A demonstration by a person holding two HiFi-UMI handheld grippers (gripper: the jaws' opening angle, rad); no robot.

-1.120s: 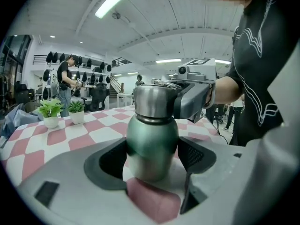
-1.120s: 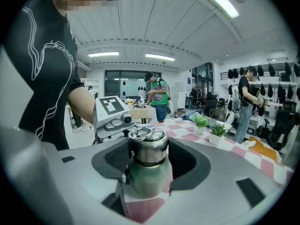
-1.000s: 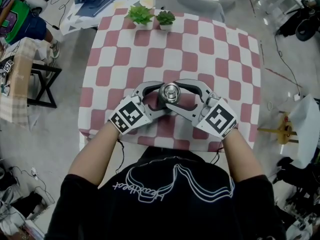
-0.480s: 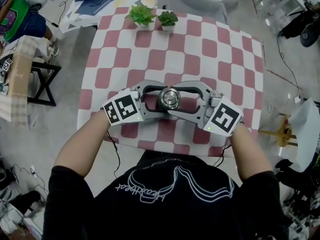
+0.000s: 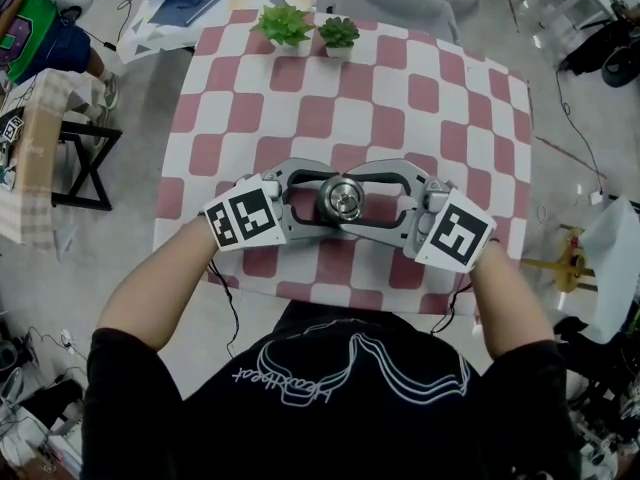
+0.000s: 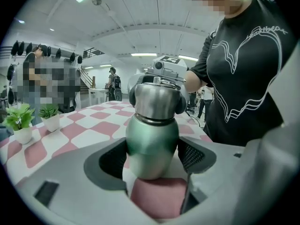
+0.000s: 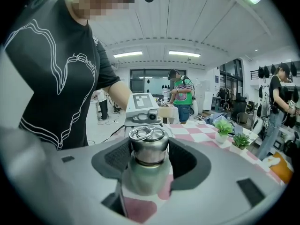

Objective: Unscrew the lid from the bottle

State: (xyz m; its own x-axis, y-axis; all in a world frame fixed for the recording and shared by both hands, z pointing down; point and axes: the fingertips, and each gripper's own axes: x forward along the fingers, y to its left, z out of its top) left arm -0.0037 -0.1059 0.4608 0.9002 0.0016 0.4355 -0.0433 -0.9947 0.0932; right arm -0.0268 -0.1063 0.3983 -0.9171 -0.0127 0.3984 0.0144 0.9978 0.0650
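A metal bottle (image 5: 341, 200) stands upright near the front edge of the checkered table (image 5: 420, 98). In the left gripper view its green body (image 6: 152, 142) sits between my left gripper (image 6: 152, 157), whose dark pads (image 6: 111, 159) press on both sides. The silver lid (image 7: 148, 142) with its ring handle is clamped by my right gripper (image 7: 149, 156), whose pads (image 7: 182, 159) lie against it. From above, the left gripper (image 5: 322, 200) and the right gripper (image 5: 362, 201) meet around the bottle from opposite sides.
Two small potted plants (image 5: 284, 26) (image 5: 339, 34) stand at the table's far edge. A black-framed stool with a cardboard piece (image 5: 60, 163) stands left of the table. Cables and a yellow stand (image 5: 565, 260) lie on the floor to the right.
Both grippers have turned about the bottle while staying on it. The left marker cube has swung left and up, the right one outward to the right. The bottle stays in place.
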